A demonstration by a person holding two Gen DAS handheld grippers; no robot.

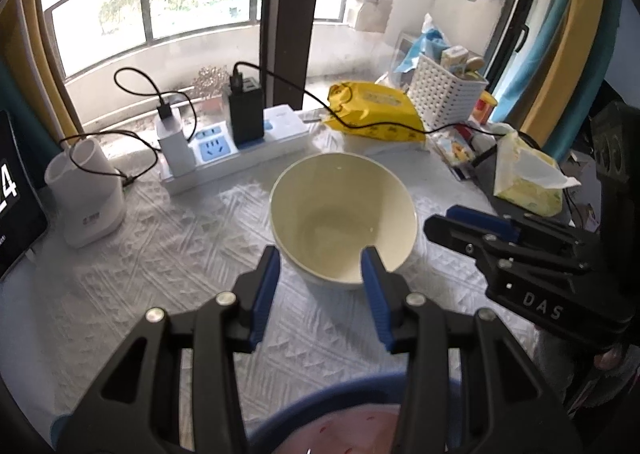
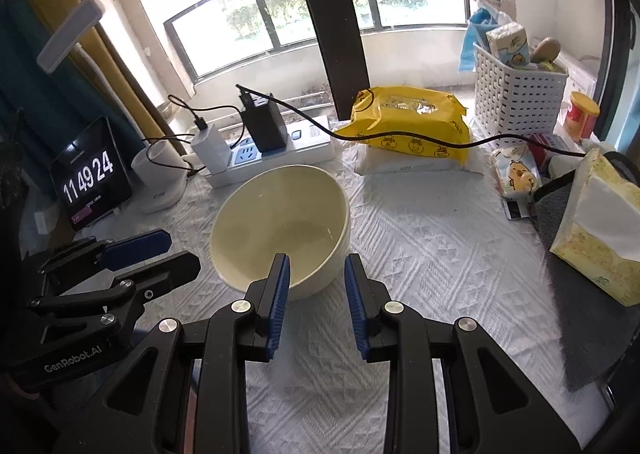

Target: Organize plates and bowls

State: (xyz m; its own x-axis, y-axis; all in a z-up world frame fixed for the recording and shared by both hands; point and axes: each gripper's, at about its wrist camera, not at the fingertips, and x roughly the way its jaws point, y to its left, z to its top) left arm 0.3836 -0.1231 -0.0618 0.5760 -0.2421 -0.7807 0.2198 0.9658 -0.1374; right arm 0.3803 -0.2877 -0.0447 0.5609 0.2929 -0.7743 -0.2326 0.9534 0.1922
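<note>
A cream bowl (image 1: 344, 213) (image 2: 280, 225) stands upright and empty on the white textured tablecloth (image 2: 420, 254). My left gripper (image 1: 320, 266) is open just above the bowl's near rim; its right fingertip overlaps the bowl's inside, its left one sits at the outer edge. My right gripper (image 2: 316, 266) is open over the bowl's near right rim, with nothing pressed between its blue pads. Each gripper shows from the side in the other's view: the right gripper (image 1: 440, 219) to the bowl's right, the left gripper (image 2: 182, 252) to its left. A blue-rimmed dish with a pink inside (image 1: 328, 394) lies under my left gripper.
Behind the bowl run a white power strip (image 1: 236, 149) with chargers and a black cable (image 2: 400, 137). A white holder (image 1: 88, 193) and a tablet clock (image 2: 92, 177) stand left. A yellow wipes pack (image 2: 408, 121), a white basket (image 2: 516, 97) and a tissue pack (image 2: 600, 230) stand right.
</note>
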